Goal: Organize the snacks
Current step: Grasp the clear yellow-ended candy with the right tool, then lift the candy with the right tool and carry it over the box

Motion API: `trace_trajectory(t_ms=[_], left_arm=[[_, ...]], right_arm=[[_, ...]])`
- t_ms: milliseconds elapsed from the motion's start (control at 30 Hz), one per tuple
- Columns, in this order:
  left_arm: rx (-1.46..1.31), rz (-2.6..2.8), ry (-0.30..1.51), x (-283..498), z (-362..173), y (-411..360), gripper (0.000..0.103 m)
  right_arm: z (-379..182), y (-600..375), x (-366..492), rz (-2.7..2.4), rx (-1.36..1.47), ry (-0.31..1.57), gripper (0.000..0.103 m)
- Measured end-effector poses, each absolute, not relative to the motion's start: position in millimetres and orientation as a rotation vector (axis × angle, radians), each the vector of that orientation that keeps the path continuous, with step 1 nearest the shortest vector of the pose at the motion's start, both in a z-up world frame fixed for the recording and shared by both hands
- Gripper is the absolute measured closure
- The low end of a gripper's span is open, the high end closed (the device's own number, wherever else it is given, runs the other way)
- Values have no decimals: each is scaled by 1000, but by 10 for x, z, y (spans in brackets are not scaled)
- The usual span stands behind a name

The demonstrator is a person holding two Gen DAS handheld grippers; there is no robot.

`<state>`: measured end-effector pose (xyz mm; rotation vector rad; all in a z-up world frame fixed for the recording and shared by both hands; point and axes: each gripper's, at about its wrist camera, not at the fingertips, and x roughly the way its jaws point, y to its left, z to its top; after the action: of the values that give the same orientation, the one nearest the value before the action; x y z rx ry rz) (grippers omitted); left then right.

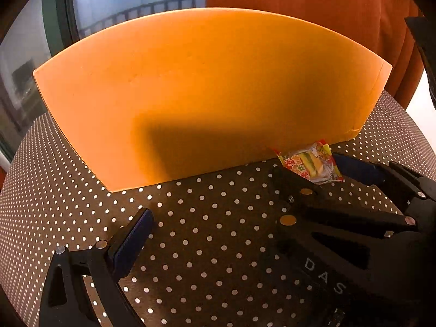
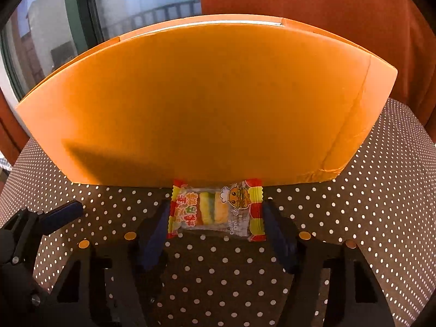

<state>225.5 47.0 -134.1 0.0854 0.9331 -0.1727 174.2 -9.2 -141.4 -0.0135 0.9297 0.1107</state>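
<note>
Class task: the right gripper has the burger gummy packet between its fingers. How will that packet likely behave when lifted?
The burger gummy packet looks small, so probably light. Its crinkled film ends may flop or slip. The right gripper spans its sides, so the soft sweet inside likely squashes if squeezed hard.

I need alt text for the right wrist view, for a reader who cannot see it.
A small burger-candy packet sits between the right gripper's blue-padded jaws, in front of an orange box on a polka-dot tablecloth. The left gripper shows at the left edge.

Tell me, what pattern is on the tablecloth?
White polka dots on brown tablecloth, clearest in the left wrist view.
</note>
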Motion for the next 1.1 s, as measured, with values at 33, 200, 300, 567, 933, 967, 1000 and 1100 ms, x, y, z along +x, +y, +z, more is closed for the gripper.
trace_trajectory(t_ms=[33, 200, 300, 567, 933, 967, 1000, 1100], left_arm=[[92, -169, 931, 2251, -1340, 463, 4], [125, -162, 912, 2130, -1323, 356, 4], [149, -156, 895, 2078, -1304, 276, 4], [150, -162, 877, 1918, -1250, 159, 4], [157, -179, 823, 1518, -1013, -19, 4], [157, -179, 819, 1497, -990, -28, 4], [157, -179, 815, 1479, -962, -33, 4], [160, -177, 795, 1323, -874, -87, 4]], right_arm=[[-1410, -84, 1744, 114, -12, 927, 43], [-1404, -76, 1684, 123, -20, 920, 48], [-1377, -101, 1578, 123, -20, 901, 48], [-1297, -227, 1270, 118, -10, 881, 49], [-1097, -446, 922, 106, 0, 838, 49], [-1076, -465, 896, 104, 0, 831, 49], [-1047, -481, 867, 102, 1, 823, 49], [-953, -537, 741, 97, 5, 798, 49]])
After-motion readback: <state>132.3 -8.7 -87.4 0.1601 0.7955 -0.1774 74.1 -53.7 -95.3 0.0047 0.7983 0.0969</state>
